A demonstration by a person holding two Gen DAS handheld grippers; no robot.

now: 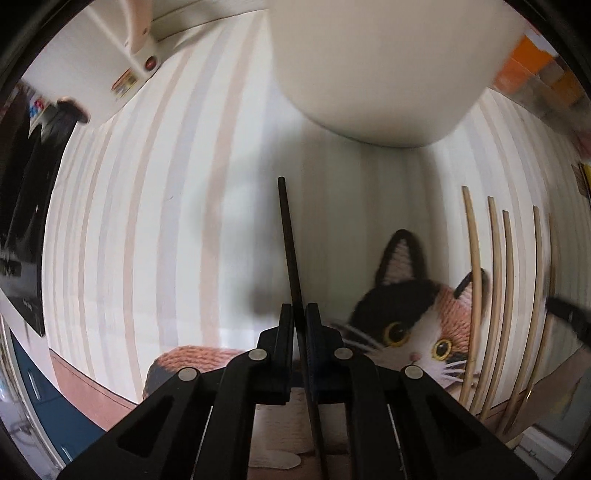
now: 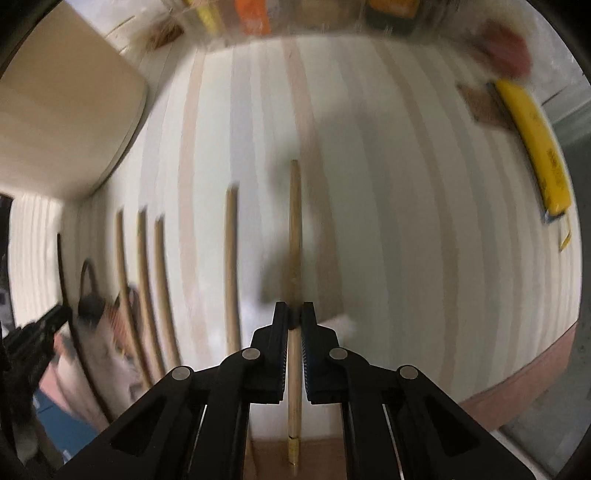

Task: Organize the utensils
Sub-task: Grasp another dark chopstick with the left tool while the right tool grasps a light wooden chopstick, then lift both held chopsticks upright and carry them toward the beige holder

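Note:
A dark chopstick (image 1: 288,236) lies on the striped cloth (image 1: 147,221), and my left gripper (image 1: 300,310) is shut on it from above. A pale wooden chopstick (image 2: 294,221) with a yellow-banded end lies on the same cloth, pinched between the shut jaws of my right gripper (image 2: 294,308). Several more wooden chopsticks (image 1: 498,277) lie side by side to the right of the dark one, partly across a knitted cat mat (image 1: 417,321). They show again as a row of wooden chopsticks (image 2: 232,266) in the right wrist view. A white tub (image 1: 380,66) stands just beyond the dark chopstick.
The same tub (image 2: 62,110) fills the upper left of the right wrist view. A yellow packet (image 2: 535,147) and a brown scrap (image 2: 480,103) lie at the far right. Orange and dark boxes (image 2: 255,14) line the back edge. The table's edge (image 2: 535,373) runs close at lower right.

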